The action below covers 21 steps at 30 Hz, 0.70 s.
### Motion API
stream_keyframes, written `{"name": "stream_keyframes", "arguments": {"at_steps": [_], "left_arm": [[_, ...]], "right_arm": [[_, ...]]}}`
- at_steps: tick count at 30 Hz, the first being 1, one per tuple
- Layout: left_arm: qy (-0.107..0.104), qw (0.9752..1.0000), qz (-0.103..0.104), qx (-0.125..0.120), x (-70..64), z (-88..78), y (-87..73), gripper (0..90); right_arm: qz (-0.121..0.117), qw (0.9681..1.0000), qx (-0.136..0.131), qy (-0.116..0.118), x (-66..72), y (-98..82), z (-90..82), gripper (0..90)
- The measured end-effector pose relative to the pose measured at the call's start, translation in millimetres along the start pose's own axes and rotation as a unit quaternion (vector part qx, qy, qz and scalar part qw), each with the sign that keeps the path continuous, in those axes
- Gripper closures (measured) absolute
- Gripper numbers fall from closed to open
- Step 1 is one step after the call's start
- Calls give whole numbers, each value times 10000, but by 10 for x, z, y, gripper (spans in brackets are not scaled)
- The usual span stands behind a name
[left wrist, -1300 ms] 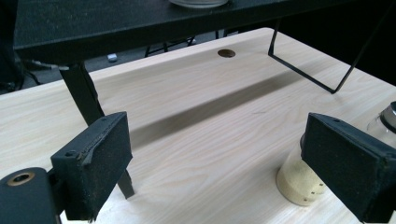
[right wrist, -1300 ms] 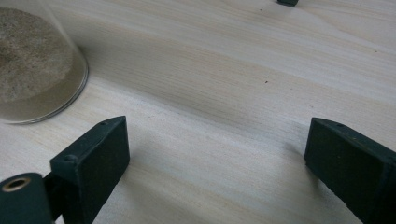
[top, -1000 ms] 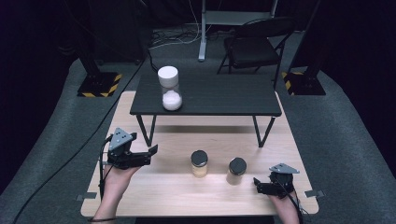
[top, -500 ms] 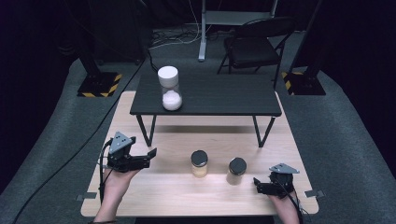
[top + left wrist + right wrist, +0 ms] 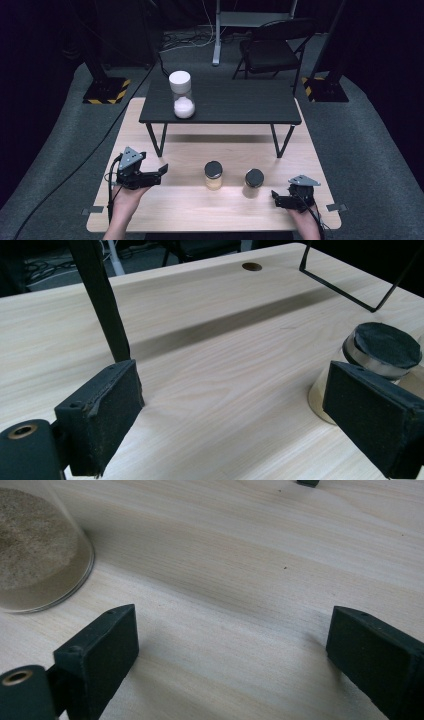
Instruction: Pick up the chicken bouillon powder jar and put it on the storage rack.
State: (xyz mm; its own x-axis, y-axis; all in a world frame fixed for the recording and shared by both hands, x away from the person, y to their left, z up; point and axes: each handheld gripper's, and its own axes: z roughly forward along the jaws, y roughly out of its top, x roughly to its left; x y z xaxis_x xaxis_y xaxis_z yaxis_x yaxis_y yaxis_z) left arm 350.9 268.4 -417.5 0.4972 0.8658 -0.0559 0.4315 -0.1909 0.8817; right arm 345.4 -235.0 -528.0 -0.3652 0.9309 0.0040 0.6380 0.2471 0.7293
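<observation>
Two black-lidded glass jars with tan powder stand near the front of the wooden table (image 5: 165,210), one to the left (image 5: 213,171) and one to the right (image 5: 254,178). My left gripper (image 5: 161,172) hovers left of the left jar and points toward it. Its jaws are open with nothing between them (image 5: 240,410), and that jar (image 5: 382,347) sits just past the right-hand pad (image 5: 370,415). My right gripper (image 5: 275,197) lies low on the table right of the right jar, open over bare wood (image 5: 235,650). The jar's glass base (image 5: 35,555) shows at the upper left.
A low black side table (image 5: 235,102) stands across the back half of the wooden table. It carries a taller white-lidded jar (image 5: 181,95) with white powder. One of its thin legs (image 5: 100,300) rises close ahead of my left gripper. A folding chair (image 5: 272,47) stands on the floor behind.
My left gripper has drifted a little toward the table's near edge. The right gripper and the jars have stayed where they were.
</observation>
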Motion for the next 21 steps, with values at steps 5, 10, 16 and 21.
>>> {"name": "stream_keyframes", "arguments": {"at_steps": [5, 10, 16, 21], "left_arm": [[-2, 10000, -20, 9, -2, 13, -66, 81], [-8, 10000, -54, 23, 1, 20, -137, 81], [-20, 9999, -159, 27, 20, 38, -245, 81], [-49, 9997, -222, 11, 46, 42, -321, 82]], "right_arm": [[2, 10000, -1, 0, 0, 0, 0, 57], [5, 10000, -1, -1, 1, -2, -1, 58], [4, 10000, 0, -2, 1, -3, -3, 58], [4, 10000, -1, -3, 1, -3, -3, 58]]}}
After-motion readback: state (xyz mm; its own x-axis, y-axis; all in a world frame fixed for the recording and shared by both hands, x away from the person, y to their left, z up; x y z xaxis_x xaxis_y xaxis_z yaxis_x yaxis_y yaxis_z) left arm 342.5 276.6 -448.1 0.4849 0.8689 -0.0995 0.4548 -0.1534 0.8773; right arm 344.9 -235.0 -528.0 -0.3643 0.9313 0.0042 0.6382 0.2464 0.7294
